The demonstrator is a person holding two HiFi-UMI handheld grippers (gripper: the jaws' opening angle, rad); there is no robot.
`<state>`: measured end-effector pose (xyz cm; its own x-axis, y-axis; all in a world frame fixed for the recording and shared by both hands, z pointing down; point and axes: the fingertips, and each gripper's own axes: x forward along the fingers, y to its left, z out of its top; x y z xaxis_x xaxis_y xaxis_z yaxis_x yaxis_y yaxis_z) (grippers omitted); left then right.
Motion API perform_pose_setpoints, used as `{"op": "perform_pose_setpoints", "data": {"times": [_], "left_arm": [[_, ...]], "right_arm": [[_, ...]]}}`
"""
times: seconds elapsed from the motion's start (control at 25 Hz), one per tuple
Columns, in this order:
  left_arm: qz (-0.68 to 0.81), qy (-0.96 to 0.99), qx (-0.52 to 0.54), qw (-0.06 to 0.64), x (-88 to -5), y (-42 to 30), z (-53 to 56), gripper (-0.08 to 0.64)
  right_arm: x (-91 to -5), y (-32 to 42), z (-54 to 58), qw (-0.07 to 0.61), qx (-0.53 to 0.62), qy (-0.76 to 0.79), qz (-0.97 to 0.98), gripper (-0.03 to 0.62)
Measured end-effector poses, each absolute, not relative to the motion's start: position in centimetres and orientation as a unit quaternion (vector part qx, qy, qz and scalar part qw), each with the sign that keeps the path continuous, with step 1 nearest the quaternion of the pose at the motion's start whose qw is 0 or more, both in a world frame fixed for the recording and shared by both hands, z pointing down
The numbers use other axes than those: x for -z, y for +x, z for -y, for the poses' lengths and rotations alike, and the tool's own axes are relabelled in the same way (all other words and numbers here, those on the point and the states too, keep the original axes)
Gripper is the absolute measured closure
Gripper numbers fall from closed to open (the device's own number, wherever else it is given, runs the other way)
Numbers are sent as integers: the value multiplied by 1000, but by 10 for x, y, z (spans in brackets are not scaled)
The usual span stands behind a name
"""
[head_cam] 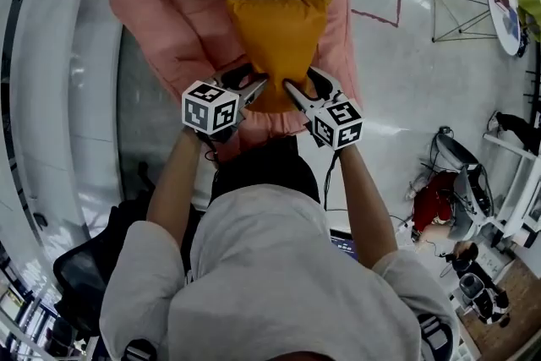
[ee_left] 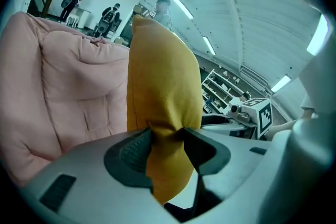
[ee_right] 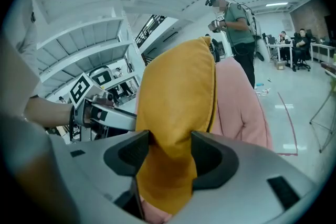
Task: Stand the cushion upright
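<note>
Left gripper (ee_left: 167, 136), right gripper (ee_right: 170, 144): jaws clamped on yellow cushion (head_cam: 279, 30), near left and right corners. Pink padded seat (head_cam: 169, 21) behind, full spread in head view only.

Left gripper (head_cam: 253, 85) and right gripper (head_cam: 299, 88) pinched the yellow cushion (head_cam: 277, 34) by its near corners, over the pink padded seat (head_cam: 169, 13).

No word, number or brand is legible. Behind the jaws, the left marker cube (head_cam: 210, 106) and the right marker cube (head_cam: 338, 123) bear only black-and-white square patterns.
</note>
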<state>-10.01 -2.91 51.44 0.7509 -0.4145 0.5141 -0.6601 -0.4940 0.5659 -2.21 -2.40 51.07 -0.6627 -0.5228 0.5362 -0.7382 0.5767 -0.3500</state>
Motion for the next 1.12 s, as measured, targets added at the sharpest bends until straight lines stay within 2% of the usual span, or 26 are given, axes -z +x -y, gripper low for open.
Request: {"op": "perform_pose_setpoints", "data": {"times": [0.56, 0.8, 1.12], "left_arm": [[350, 831, -175, 395, -559, -76, 92, 357], [363, 832, -185, 377, -568, -80, 114, 359], [405, 806, -190, 387, -607, -95, 146, 364]], "right_arm": [[-558, 3, 90, 175, -274, 340, 883, 331], [-568, -3, 114, 178, -263, 326, 890, 331], [-611, -18, 151, 184, -268, 299, 897, 331]]}}
